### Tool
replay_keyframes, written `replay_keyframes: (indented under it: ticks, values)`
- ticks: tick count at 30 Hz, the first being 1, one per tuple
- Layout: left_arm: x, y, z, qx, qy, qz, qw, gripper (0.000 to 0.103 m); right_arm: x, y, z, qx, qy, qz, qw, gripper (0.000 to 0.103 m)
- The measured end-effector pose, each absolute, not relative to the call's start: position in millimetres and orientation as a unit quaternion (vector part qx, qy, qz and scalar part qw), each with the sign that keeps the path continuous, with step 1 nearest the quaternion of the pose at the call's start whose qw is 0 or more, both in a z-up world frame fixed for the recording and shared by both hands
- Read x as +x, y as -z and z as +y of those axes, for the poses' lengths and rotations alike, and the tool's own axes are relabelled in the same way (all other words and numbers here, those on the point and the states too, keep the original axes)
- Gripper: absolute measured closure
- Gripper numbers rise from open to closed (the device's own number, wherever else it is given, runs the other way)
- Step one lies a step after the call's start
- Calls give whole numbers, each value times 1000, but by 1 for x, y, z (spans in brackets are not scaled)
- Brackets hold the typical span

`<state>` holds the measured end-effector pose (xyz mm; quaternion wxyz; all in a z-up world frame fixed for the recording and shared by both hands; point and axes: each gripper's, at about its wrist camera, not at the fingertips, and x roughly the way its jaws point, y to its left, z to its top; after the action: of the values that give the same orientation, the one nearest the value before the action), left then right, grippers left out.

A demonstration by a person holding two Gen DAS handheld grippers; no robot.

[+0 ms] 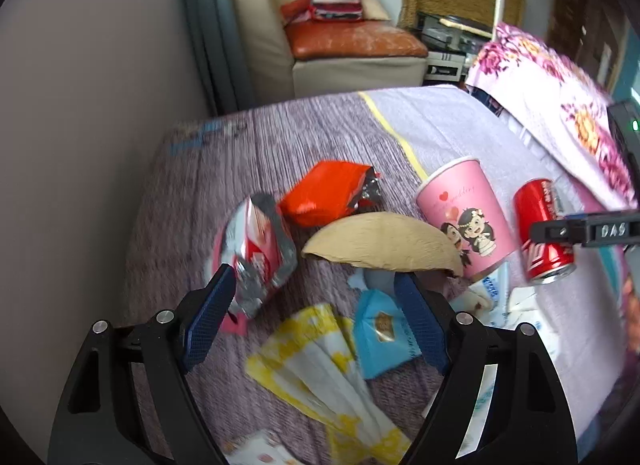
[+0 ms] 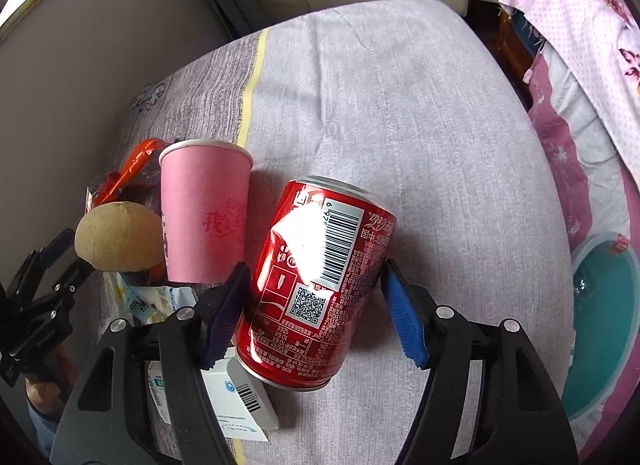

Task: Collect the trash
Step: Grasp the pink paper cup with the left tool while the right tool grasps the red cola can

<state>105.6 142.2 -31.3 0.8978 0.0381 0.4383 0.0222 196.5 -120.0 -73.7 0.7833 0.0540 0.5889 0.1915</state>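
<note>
I am holding my right hand-held gripper (image 2: 314,315) around a red soda can (image 2: 316,285) lying on the bed (image 2: 400,105). The can is sitting between the two blue pads; the left pad (image 2: 224,313) is touching its side, while the right pad (image 2: 404,317) is showing a thin gap, so I cannot tell whether I am truly gripping it. Just to the left of this gripper a pink paper cup (image 2: 204,213) is standing upright, close beside the can. Beyond the cup, further left, a brown rounded husk (image 2: 120,241) is lying, and a white box with a barcode (image 2: 248,405) is peeking out under the left finger.

My left hand-held gripper (image 1: 316,317) is hanging released over the litter, its jaws wide apart and gripping nothing. A crumpled red and silver wrapper (image 1: 260,253) is resting against the tip of its left finger. Between the fingers, lower down, a blue packet (image 1: 380,333) and a yellow and white wrapper (image 1: 320,373) are lying flat on the bed. Ahead of the gripper the husk (image 1: 380,245) is sitting, and past it an orange foil packet (image 1: 328,193), torn open. To the right the pink cup (image 1: 464,217) and the can (image 1: 542,233) are standing out, with my other gripper's finger crossing the can.
</note>
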Motion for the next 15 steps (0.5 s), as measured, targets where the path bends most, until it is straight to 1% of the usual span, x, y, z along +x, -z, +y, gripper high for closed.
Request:
replay_keyframes:
  ticks: [2, 4, 8, 15]
  values:
    - [106, 31, 137, 67, -15, 431, 900, 21, 197, 74, -124, 54, -190, 590, 783, 39]
    - [109, 32, 133, 74, -6, 436, 897, 21, 199, 73, -127, 60, -186, 587, 786, 39]
    - [116, 35, 130, 36, 11, 449, 893, 21, 201, 71, -131, 65, -183, 581, 791, 39]
    - [131, 37, 117, 25, 14, 458, 889, 21, 204, 69, -141, 64, -179, 578, 793, 39]
